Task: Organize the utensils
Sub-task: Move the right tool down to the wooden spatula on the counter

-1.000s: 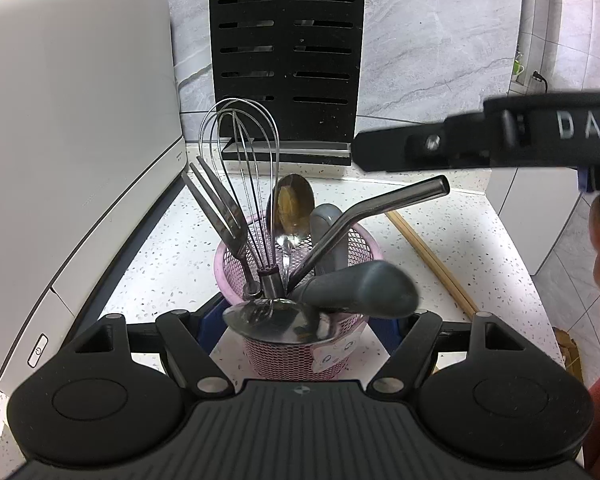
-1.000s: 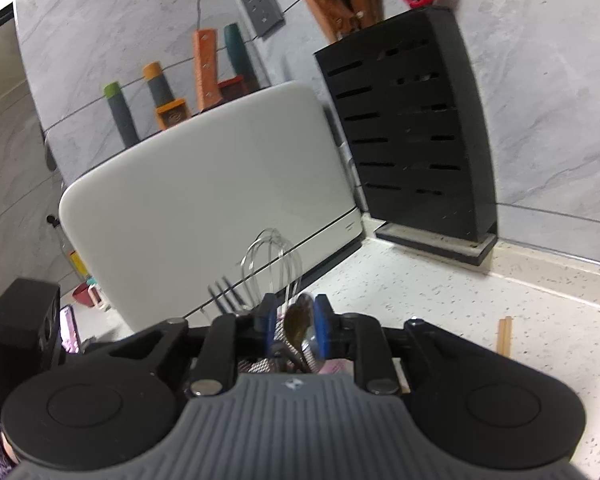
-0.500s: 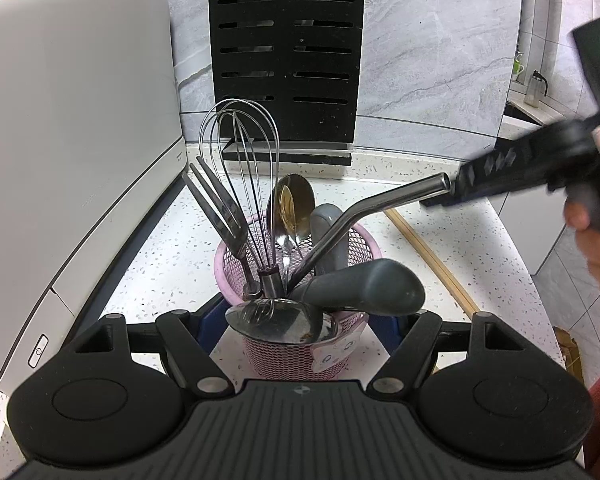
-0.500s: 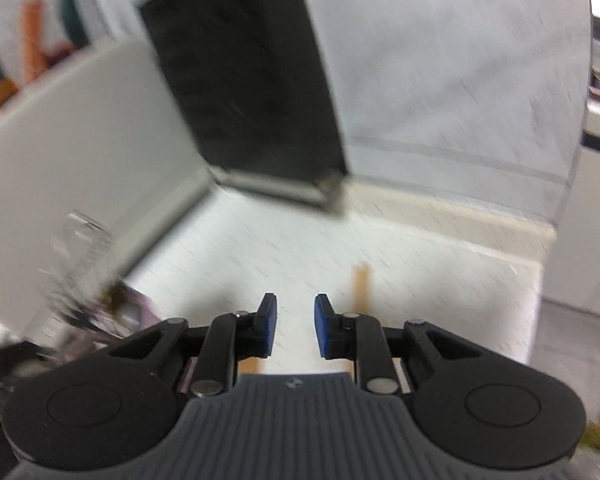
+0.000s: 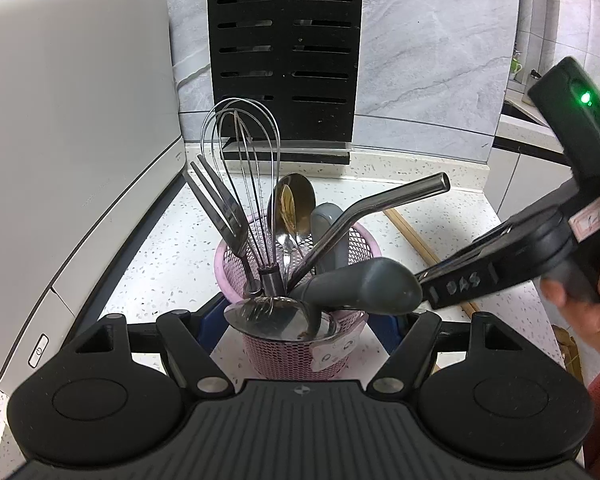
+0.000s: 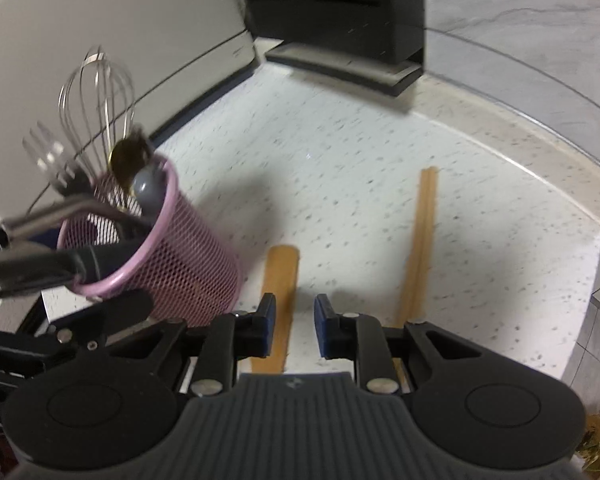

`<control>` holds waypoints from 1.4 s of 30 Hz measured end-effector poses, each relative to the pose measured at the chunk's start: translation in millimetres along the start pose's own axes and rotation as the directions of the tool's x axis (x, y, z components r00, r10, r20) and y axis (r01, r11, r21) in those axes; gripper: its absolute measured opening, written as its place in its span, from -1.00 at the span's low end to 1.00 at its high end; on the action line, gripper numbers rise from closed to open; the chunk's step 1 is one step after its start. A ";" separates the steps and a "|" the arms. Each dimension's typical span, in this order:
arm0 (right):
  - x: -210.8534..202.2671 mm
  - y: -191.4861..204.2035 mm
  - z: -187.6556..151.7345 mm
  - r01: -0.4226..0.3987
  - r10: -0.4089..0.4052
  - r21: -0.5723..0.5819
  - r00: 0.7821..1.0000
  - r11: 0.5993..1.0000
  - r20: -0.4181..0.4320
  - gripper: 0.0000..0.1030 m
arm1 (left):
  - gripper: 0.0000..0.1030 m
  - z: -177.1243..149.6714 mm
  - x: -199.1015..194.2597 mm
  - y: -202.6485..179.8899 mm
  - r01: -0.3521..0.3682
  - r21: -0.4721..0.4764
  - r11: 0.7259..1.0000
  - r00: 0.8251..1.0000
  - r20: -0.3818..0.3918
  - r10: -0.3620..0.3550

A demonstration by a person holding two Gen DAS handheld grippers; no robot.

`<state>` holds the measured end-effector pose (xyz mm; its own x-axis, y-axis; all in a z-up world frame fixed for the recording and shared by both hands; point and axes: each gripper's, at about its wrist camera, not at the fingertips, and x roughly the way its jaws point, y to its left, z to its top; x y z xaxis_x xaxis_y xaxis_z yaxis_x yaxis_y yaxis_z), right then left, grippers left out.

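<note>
A pink mesh holder stands on the speckled counter with a whisk, a fork, a spoon, a bent metal straw and a grey-handled tool in it. My left gripper has the holder between its blue pads, and its jaws are closing on the mesh wall. To the holder's right, my right gripper points down at the counter, open with nothing between its fingers. A flat wooden stick lies just below its left finger. A pair of wooden chopsticks lies further right.
A large white appliance fills the left side. A black knife block stands against the grey back wall. The counter ends at a drop on the right. A person's hand holds the right gripper's handle.
My right gripper has swung from above the holder over to its right, dropped and tipped down toward the counter. The left gripper and the holder have stayed put.
</note>
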<state>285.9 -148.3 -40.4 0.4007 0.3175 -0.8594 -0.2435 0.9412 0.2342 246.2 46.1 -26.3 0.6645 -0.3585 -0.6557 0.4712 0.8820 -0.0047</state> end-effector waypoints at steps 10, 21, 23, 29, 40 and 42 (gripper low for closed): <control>12.5 24.4 -0.8 0.034 -0.036 -0.076 0.999 0.997 -0.033 -0.38 | 0.61 -1.0 -1.9 2.5 0.014 0.010 1.000 1.000 -0.004 -0.014; 16.3 33.3 -1.8 0.112 -0.114 -0.150 0.994 0.982 -0.002 -0.59 | 0.58 -1.5 -4.0 2.9 0.013 0.011 1.000 1.000 -0.004 -0.013; 16.1 33.6 -2.8 0.133 -0.133 -0.153 0.991 0.979 0.010 -0.62 | 0.58 -1.7 -4.3 2.2 0.011 0.012 1.000 1.000 -0.005 -0.011; 11.6 19.4 5.7 0.121 -0.120 -0.095 0.993 0.988 0.017 -1.00 | 0.58 -1.7 -4.0 2.3 0.011 0.012 1.000 1.000 -0.004 -0.011; 10.4 23.7 9.3 0.074 -0.075 -0.053 0.997 0.996 -0.011 -0.49 | 0.58 -1.7 -3.6 2.2 0.012 0.016 1.000 1.000 -0.006 -0.012; 13.8 31.1 8.6 0.093 -0.095 -0.075 0.995 0.993 -0.025 -0.51 | 0.58 -2.1 -3.7 2.1 0.012 0.020 1.000 1.000 -0.006 -0.012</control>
<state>291.5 -113.7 -41.1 0.4002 0.2241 -0.8886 -0.2705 0.9553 0.1191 243.5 50.0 -25.5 0.6556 -0.3671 -0.6598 0.4906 0.8714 0.0026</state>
